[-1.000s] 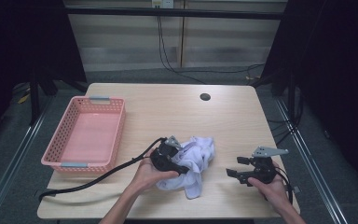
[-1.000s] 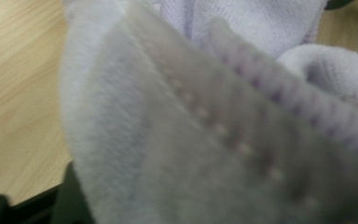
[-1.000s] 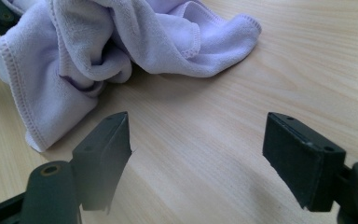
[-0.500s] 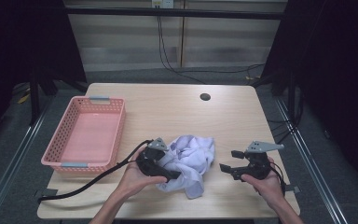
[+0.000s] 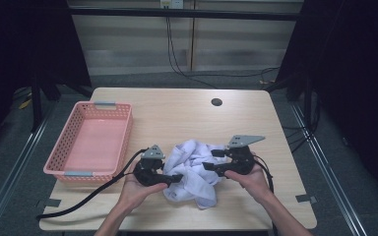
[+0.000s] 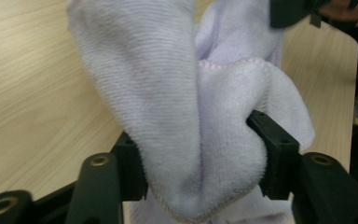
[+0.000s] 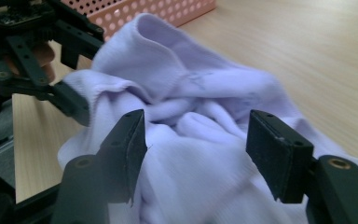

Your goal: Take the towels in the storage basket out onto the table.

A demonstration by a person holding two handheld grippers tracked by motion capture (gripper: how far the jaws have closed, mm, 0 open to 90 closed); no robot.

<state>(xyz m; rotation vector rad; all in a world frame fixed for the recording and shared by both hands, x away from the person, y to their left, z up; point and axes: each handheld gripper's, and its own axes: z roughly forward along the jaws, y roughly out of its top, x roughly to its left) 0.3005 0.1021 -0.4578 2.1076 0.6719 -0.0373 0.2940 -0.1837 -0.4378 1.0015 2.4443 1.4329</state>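
A crumpled pale lilac cloth (image 5: 194, 167) lies on the wooden table (image 5: 177, 113) near its front edge. My left gripper (image 5: 174, 178) is at the cloth's left side. Its jaws have just been closing, and in the left gripper view the left gripper (image 6: 203, 161) squeezes a fold of the cloth (image 6: 200, 107) between both pads. My right gripper (image 5: 211, 164) reaches in from the right. Its jaws have also been closing, but the right gripper (image 7: 196, 144) still stands open astride a bunch of cloth (image 7: 191, 102), with gaps at the pads.
A pink perforated basket (image 5: 61, 145) stands at the table's left, and its wall (image 7: 168, 11) is just behind the cloth. A round hole (image 5: 216, 102) sits in the tabletop at the back. Black cables trail off the front edge. The left gripper (image 7: 81, 74) faces the right one.
The right gripper has moved left from the bare table onto the cloth. The left gripper's jaws have closed on a fold, and the cloth has bunched up between the two grippers.
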